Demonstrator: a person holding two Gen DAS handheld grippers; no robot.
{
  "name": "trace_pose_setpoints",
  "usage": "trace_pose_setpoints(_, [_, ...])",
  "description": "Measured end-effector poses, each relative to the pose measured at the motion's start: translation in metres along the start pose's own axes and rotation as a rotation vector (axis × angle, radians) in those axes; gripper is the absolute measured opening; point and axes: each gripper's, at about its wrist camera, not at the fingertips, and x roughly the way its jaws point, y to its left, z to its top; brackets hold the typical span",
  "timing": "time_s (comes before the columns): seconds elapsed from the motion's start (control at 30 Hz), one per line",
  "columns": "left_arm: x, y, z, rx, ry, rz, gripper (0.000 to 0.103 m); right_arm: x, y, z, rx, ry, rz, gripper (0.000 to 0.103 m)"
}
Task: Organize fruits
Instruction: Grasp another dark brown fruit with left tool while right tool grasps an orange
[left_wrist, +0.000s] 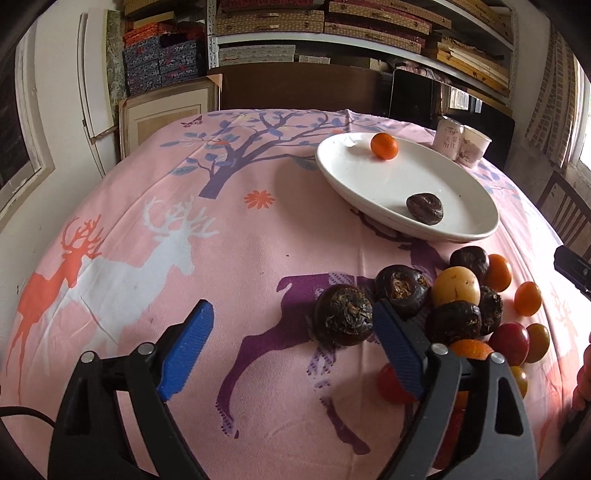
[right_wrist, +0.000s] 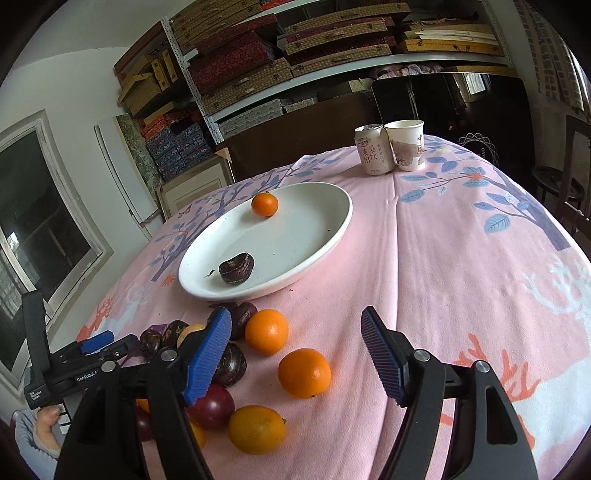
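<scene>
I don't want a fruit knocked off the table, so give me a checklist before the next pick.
1. Left gripper open, holding nothing: ok.
2. Right gripper open, holding nothing: ok.
3. Nearest water chestnut between the left gripper's fingers: not ok, it sits by the right finger.
4. White plate has free room: ok, only a small orange and one water chestnut.
5. Can and paper cup away from the pile: ok.

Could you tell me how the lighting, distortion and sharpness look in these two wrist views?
Left wrist view: strong fisheye bowing of the tablecloth, soft daylight, a dark shadow beside the nearest dark fruit. Right wrist view: the same curvature, black corners, mild sheen on the white plate; the left gripper looks sharp.
</scene>
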Motion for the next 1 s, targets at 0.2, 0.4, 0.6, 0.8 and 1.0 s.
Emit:
trace_pose_setpoints(0.2, [0.012,-0.008,0.0,0.038,0.062,0.001,0.087,0.004,0.0,0.001,0.004,0.02,-0.008,0.078])
trace_pose_setpoints(0.4, [0.024,-0.005,0.001,0.021,0.106,-0.021,0.089,0.005,0.001,-0.001,0.001,0.026,-0.017,0.078])
trace_pose_setpoints(0.6, [0.029,0.007,0.006,-0.024,0.097,0.04,0.089,0.008,0.001,-0.001,0.005,0.036,-0.031,0.079])
trace_pose_setpoints(0.8, [0.034,0.006,0.005,-0.007,0.129,0.022,0.091,0.008,0.0,-0.002,0.004,0.038,-0.034,0.079])
trace_pose_setpoints(1.0, [0.028,0.007,0.004,-0.022,0.101,0.039,0.091,0.012,0.0,-0.003,-0.003,0.065,-0.043,0.079])
